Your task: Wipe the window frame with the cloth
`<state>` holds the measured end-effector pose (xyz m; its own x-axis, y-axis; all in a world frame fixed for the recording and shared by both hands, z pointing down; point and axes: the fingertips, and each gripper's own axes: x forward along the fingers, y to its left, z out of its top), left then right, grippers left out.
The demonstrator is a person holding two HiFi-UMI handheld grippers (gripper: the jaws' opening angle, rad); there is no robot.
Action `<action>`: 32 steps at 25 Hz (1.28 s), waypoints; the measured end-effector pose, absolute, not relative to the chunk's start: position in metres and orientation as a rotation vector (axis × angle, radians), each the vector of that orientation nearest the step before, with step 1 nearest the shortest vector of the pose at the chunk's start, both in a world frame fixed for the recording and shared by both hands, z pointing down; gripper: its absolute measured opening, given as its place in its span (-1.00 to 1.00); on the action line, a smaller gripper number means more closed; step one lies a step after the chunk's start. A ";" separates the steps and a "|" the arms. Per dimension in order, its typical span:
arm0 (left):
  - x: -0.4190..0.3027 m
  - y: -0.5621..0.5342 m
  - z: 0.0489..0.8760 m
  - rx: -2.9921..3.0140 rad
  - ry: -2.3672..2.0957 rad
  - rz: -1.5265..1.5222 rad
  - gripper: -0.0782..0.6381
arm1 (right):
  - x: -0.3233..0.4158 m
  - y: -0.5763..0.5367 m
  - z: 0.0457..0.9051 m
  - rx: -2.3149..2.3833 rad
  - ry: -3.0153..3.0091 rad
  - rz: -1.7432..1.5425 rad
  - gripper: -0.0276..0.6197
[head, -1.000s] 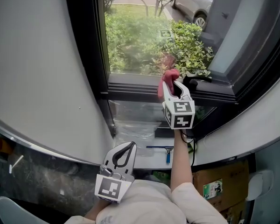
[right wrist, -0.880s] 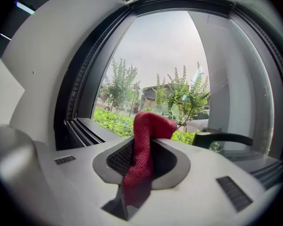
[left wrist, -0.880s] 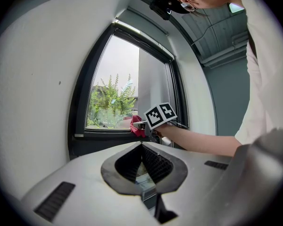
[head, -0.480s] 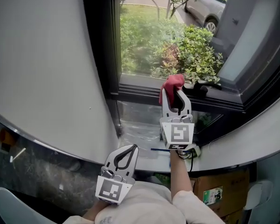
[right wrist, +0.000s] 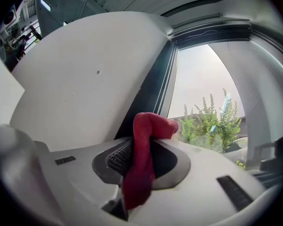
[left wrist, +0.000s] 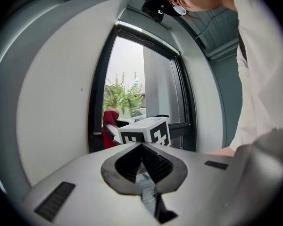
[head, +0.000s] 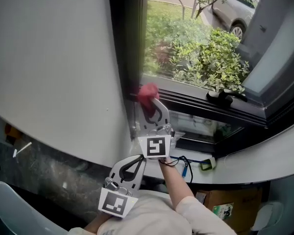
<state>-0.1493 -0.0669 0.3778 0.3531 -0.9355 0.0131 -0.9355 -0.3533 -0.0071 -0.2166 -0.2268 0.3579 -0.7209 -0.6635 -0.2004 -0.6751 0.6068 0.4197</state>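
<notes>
My right gripper (head: pixel 151 102) is shut on a red cloth (head: pixel 148 92), which bunches out past its tips at the lower left corner of the dark window frame (head: pixel 188 102). In the right gripper view the red cloth (right wrist: pixel 144 147) hangs down between the jaws, with the frame's dark upright (right wrist: pixel 151 86) just behind it. My left gripper (head: pixel 132 166) is held low, close to the person's body, shut with nothing in it. From the left gripper view I see the red cloth (left wrist: pixel 110 122) and the right gripper's marker cube (left wrist: pixel 145 131) against the frame.
A curved white wall (head: pixel 54 72) runs down the left of the frame. A black window handle (head: pixel 225 96) sits on the sill to the right. Below the sill lie a cable and a small green-edged device (head: pixel 206 165). A cardboard box (head: pixel 220 204) stands at the lower right.
My right gripper has carried the red cloth leftward along the bottom of the frame, from near the handle to the left corner. The left gripper has stayed low and shut.
</notes>
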 end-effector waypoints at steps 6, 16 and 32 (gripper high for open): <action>-0.159 -0.064 0.378 2.534 -1.837 0.031 -0.76 | -0.229 -0.236 0.373 -1.170 2.821 0.663 -0.62; -0.150 -0.066 0.377 2.540 -1.839 0.043 -0.76 | -0.229 -0.244 0.371 -1.078 2.828 0.689 -0.62; -0.134 -0.073 0.380 2.529 -1.823 0.042 -0.76 | -0.214 -0.246 0.378 -1.096 2.891 0.779 -0.62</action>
